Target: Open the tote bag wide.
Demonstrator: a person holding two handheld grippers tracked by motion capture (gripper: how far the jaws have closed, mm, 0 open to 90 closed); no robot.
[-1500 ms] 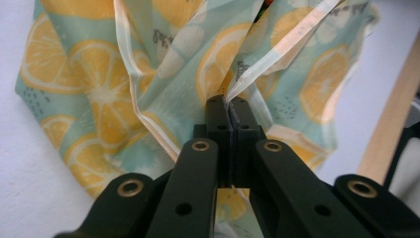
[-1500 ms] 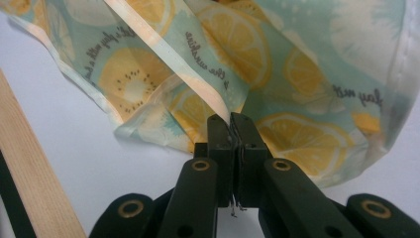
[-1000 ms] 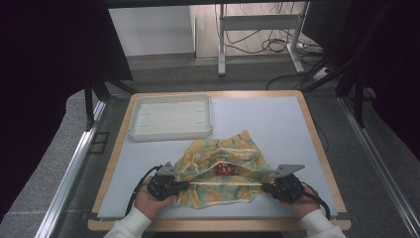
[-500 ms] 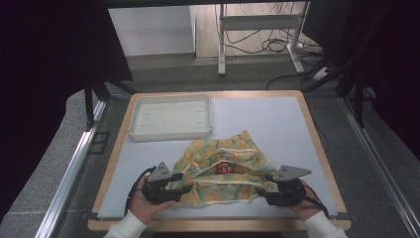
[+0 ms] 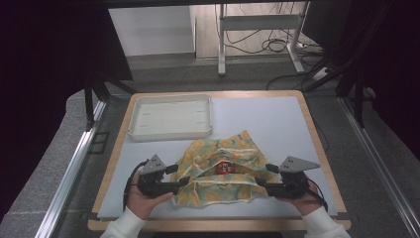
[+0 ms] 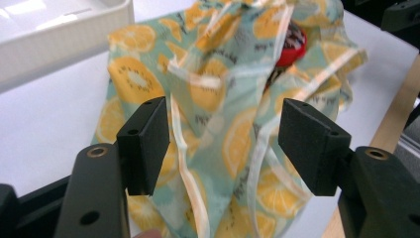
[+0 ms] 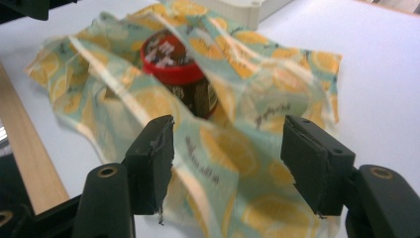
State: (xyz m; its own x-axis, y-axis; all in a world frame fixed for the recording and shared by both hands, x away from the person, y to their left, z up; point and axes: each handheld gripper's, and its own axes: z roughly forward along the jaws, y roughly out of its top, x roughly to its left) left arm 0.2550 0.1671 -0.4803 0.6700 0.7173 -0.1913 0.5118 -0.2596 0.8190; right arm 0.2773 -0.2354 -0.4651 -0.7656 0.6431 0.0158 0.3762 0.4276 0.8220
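A pale green cloth (image 5: 208, 191) printed with orange and kiwi slices lies crumpled at the table's front centre, with white cords running through it. Inside its folds stands a dark tub with a red lid (image 5: 225, 167). My left gripper (image 5: 181, 183) is at the cloth's left edge and my right gripper (image 5: 260, 183) at its right edge. Both have just been opening. In the left gripper view (image 6: 225, 144) a fold of the cloth (image 6: 218, 89) rises between the wide jaws, the pads off it. In the right gripper view (image 7: 225, 158) the cloth (image 7: 277, 74) and the tub (image 7: 171, 57) lie beyond the open jaws.
A white empty tray (image 5: 171, 116) sits at the back left, close behind the cloth. The table's wooden rim (image 5: 218, 225) runs just in front of the hands. Bare white tabletop (image 5: 267, 119) stretches to the back right.
Both grippers held the cloth's front edge shut a second ago. They have let go, opened wide and lifted a little. The cloth has slackened onto the table.
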